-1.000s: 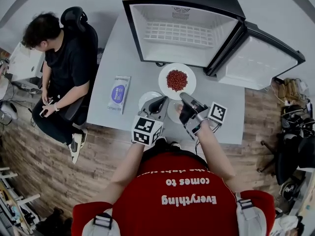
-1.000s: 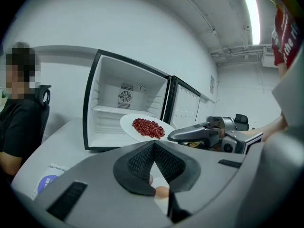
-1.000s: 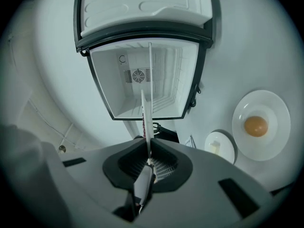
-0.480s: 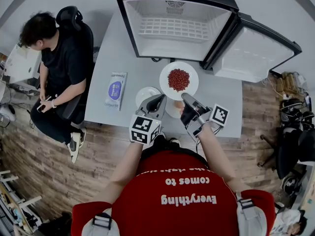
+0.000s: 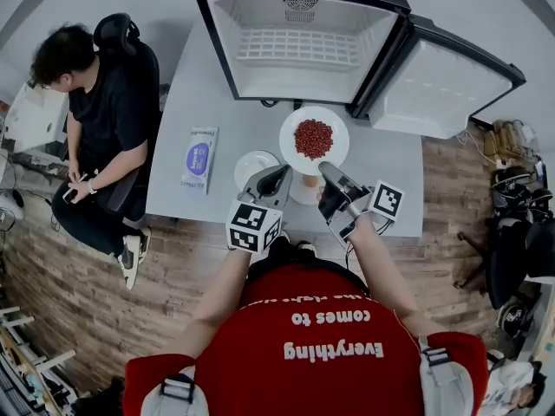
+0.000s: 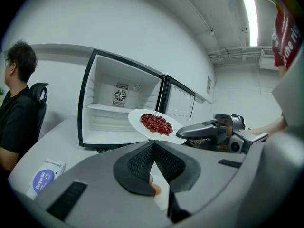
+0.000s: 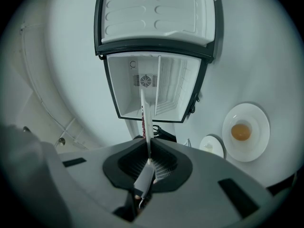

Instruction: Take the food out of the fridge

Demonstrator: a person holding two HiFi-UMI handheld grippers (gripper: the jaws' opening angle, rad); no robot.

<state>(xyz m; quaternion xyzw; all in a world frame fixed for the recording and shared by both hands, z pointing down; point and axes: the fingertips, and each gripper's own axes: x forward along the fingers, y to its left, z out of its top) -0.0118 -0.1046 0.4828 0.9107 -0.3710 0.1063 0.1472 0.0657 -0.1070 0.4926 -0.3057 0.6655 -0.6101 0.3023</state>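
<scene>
Fingers of right gripper (image 5: 324,172) pinch plate (image 5: 340,141) rim | left gripper (image 5: 281,177) closed, seemingly empty | I keep plate level, ease it onto table (image 5: 199,102).

A grey table (image 5: 217,120) stands on a wood-plank floor (image 5: 69,267); a black office chair (image 5: 121,33) sits at upper left.

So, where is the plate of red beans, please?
The plate sits mid head view, gripped by the right tool, over the table before the open fridge.
</scene>
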